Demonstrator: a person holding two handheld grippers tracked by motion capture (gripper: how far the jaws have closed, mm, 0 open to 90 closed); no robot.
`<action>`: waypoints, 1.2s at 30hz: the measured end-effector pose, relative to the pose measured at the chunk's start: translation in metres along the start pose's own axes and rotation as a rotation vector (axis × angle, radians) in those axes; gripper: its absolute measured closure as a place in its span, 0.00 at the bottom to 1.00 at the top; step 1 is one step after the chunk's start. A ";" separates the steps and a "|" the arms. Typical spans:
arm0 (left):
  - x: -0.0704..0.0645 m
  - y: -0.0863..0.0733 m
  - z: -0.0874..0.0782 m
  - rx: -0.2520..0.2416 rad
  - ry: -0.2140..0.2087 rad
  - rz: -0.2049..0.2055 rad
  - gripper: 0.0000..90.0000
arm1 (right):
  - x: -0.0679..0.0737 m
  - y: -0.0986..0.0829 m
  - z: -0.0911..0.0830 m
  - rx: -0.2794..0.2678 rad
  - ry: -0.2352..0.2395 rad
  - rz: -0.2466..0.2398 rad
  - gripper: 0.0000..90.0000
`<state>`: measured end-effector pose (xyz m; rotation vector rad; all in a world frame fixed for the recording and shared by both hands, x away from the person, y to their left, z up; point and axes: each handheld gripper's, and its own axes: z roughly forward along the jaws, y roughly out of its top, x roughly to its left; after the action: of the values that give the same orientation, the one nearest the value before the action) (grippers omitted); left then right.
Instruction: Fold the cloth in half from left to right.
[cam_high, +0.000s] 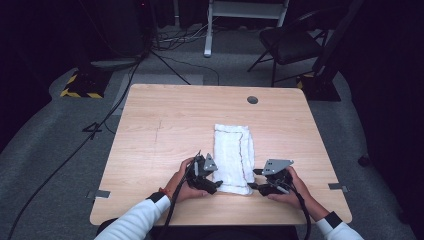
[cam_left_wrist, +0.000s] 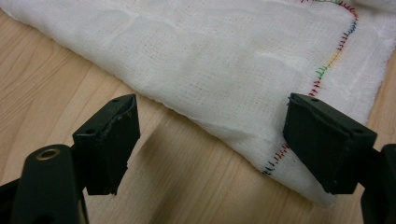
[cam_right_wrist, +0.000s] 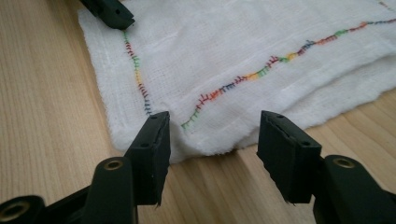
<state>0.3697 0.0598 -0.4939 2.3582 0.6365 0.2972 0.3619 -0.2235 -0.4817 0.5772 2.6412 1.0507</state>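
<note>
A white folded cloth (cam_high: 232, 157) with rainbow stitching lies lengthwise on the wooden table (cam_high: 165, 125). My left gripper (cam_high: 214, 181) is open at the cloth's near left corner; in the left gripper view its jaws straddle the cloth's edge (cam_left_wrist: 224, 84), one jaw resting over the stitched corner. My right gripper (cam_high: 254, 179) is open at the near right corner, and in the right gripper view the cloth's (cam_right_wrist: 243, 65) corner lies between its spread jaws. A fingertip (cam_right_wrist: 109, 13) of the left gripper shows at the far corner there.
A round grommet hole (cam_high: 252, 100) sits near the table's far edge. A black folding chair (cam_high: 292, 42) and cables lie on the floor beyond. Bare wood spreads left and right of the cloth.
</note>
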 end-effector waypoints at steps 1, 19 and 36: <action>0.001 0.000 0.000 0.007 -0.008 -0.010 0.23 | -0.001 0.000 -0.002 -0.008 -0.002 0.004 0.49; 0.024 0.011 -0.025 -0.048 0.020 -0.022 0.22 | -0.045 0.006 -0.032 -0.118 -0.146 0.112 0.46; 0.070 0.029 -0.016 -0.064 0.086 -0.047 0.27 | -0.087 0.032 -0.013 -0.114 -0.214 0.158 0.48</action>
<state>0.4343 0.0856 -0.4591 2.2758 0.7121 0.3936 0.4433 -0.2486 -0.4429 0.8347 2.3665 1.1067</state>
